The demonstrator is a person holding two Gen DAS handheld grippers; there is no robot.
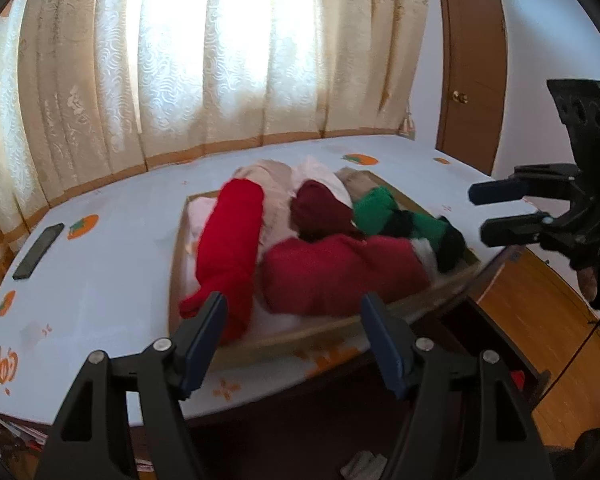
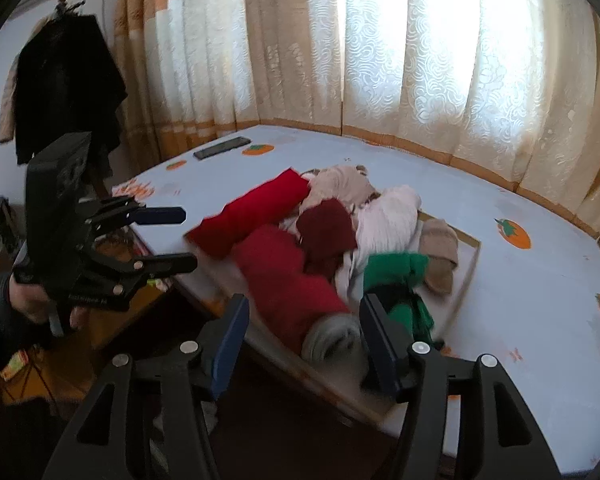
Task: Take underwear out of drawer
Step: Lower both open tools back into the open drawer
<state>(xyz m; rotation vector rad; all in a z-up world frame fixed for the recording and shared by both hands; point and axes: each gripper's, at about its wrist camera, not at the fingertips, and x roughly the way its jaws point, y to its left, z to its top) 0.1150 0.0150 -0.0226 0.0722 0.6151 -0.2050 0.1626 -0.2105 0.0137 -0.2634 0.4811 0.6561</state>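
Sunlit cream curtains (image 1: 204, 60) hang behind a table covered in a pale blue cloth (image 1: 112, 248) printed with orange fruit. On the cloth sits a shallow wooden drawer (image 1: 296, 334), heaped with rolled and folded underwear (image 1: 340, 272): a bright red roll at one side, dark red pieces in the middle, green and black ones at the other side, pale pink and beige ones behind. All of it lies inside or across the drawer; none is lifted clear.

Neither tool holds anything. The left gripper (image 1: 296, 334) hovers at the near edge of the drawer, jaws apart, its fingers (image 1: 204, 336) framing the red pile without pressing on it. The right gripper (image 2: 304, 340) hangs over the drawer's green end, jaws likewise apart and empty, a grey-lined roll showing between its fingers (image 2: 380, 344) but not pinched. In the right wrist view a sleeved hand (image 2: 24, 300) grips the left tool's handle.

A dark phone (image 1: 38, 251) lies on the cloth well apart from the drawer. A brown door (image 1: 472, 64) stands beyond the table, and a black coat (image 2: 64, 84) hangs on the wall. Parts of both views are blurred.
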